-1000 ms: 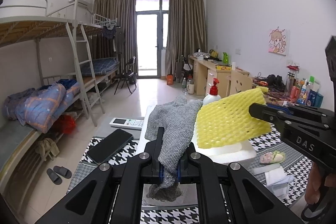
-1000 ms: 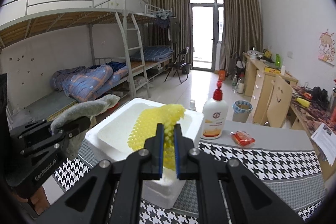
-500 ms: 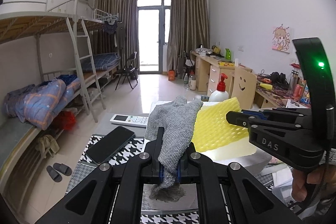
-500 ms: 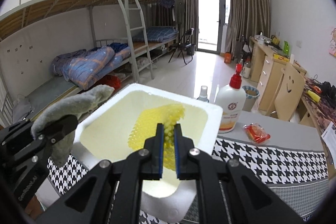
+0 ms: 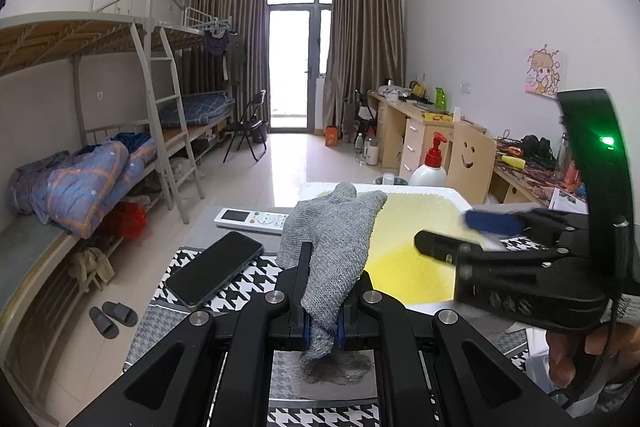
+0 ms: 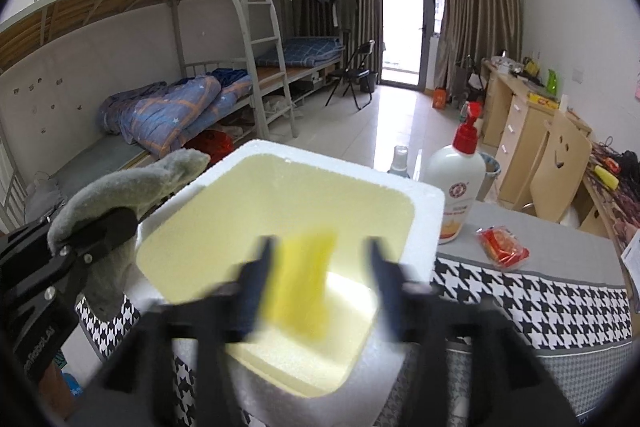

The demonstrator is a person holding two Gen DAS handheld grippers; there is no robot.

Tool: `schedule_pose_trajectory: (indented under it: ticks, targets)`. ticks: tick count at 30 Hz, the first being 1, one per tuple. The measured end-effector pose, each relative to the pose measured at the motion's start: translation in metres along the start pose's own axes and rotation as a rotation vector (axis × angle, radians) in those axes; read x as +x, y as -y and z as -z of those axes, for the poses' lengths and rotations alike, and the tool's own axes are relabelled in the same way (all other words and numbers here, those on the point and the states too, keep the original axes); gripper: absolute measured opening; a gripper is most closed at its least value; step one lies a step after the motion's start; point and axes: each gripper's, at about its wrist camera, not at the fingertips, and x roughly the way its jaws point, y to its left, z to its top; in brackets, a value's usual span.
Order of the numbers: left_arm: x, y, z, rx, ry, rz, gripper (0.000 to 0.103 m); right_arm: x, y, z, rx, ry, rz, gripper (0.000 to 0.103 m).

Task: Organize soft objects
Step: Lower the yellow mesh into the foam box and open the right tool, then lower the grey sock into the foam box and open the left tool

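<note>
Left wrist view looks forward and slightly down along its fingers (image 5: pixel 304 307), close over the bench (image 5: pixel 224 303). Right wrist view looks steeper, close above the foam box (image 6: pixel 424 203). Both share box, pump bottle (image 5: pixel 430 171), bunk beds (image 6: pixel 224 39), balcony door.

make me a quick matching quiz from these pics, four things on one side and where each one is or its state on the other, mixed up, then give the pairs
Things:
1. grey knit cloth
2. yellow foam net
3. black phone
4. red-capped pump bottle

Place or state:
A. lying flat on the houndstooth cover
B. clamped in the left gripper
C. standing behind the white foam box
D. loose between the open jaws of the right gripper, over the box

Pairs: 1-B, 2-D, 3-A, 4-C. The right jaws have just been opening, with the net between them.
</note>
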Motion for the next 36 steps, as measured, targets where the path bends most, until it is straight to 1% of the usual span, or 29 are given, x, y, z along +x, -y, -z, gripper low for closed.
schedule_pose_trajectory:
  ticks: [1, 2, 3, 5, 9, 14, 20, 36]
  targets:
    - [0.001, -0.001, -0.001, -0.001, -0.003, 0.000, 0.009, -0.003, -0.001, 0.000, -0.004, 0.015, 0.004, 0.092]
    - [0.002, -0.001, -0.002, -0.003, -0.005, 0.000, 0.009, -0.004, -0.001, 0.000, -0.006, 0.026, 0.015, 0.097]
    - [0.002, -0.001, -0.002, -0.005, -0.006, 0.000, 0.009, -0.008, -0.002, 0.000, -0.011, 0.040, 0.033, 0.097]
    - [0.001, -0.001, -0.003, -0.003, -0.004, -0.001, 0.009, -0.013, -0.002, -0.001, -0.017, 0.059, 0.038, 0.098]
    - [0.002, -0.001, -0.004, -0.001, -0.003, 0.002, 0.009, -0.015, 0.002, -0.002, -0.007, 0.057, 0.018, 0.098]
    - [0.002, 0.000, -0.004, -0.002, -0.011, 0.012, 0.009, -0.025, 0.006, 0.000, 0.000, 0.077, 0.000, 0.098]
    - [0.004, 0.001, -0.008, 0.008, -0.011, 0.025, 0.009, -0.038, 0.009, 0.004, 0.005, 0.103, -0.001, 0.098]
    - [0.022, 0.026, -0.018, 0.052, -0.046, 0.092, 0.009, -0.063, 0.025, 0.015, 0.044, 0.142, 0.045, 0.098]
